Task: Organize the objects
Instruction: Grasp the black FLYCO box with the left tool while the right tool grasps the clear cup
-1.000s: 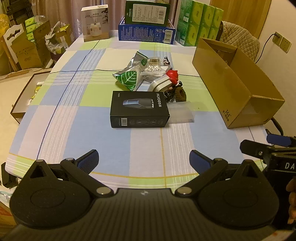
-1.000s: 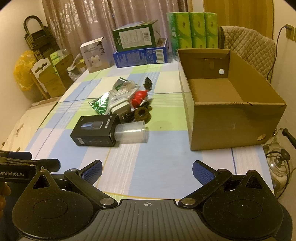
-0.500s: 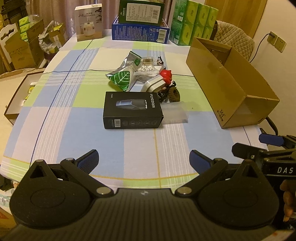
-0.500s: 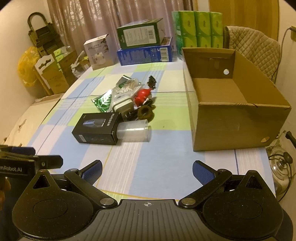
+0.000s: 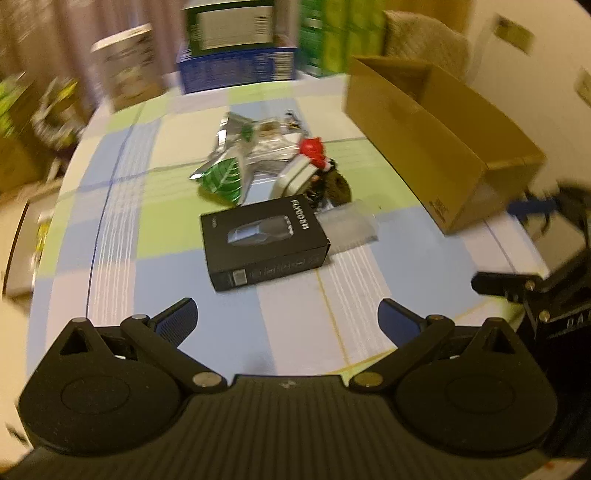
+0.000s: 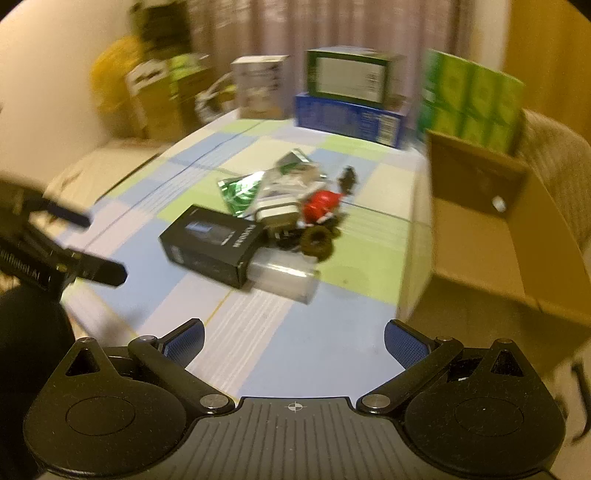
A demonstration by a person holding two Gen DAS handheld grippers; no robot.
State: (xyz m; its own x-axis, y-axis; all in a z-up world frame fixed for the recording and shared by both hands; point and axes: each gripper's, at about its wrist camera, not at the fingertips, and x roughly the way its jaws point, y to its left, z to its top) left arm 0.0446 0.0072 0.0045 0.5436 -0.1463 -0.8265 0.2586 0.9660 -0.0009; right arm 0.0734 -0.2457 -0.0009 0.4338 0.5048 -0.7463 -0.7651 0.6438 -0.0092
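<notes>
Blurred boxes (image 5: 236, 44) along far edge

Domestic room: table under a checked tablecloth (image 5: 122, 229), padded chair (image 6: 554, 155), curtains (image 6: 295, 33), wall socket (image 5: 511, 31), stacked retail boxes (image 6: 347, 99).

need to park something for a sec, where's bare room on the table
Bare cloth lies between the black box and the left gripper, and left of the box. Crowded: the pile by the foil bag and clear cup.
</notes>
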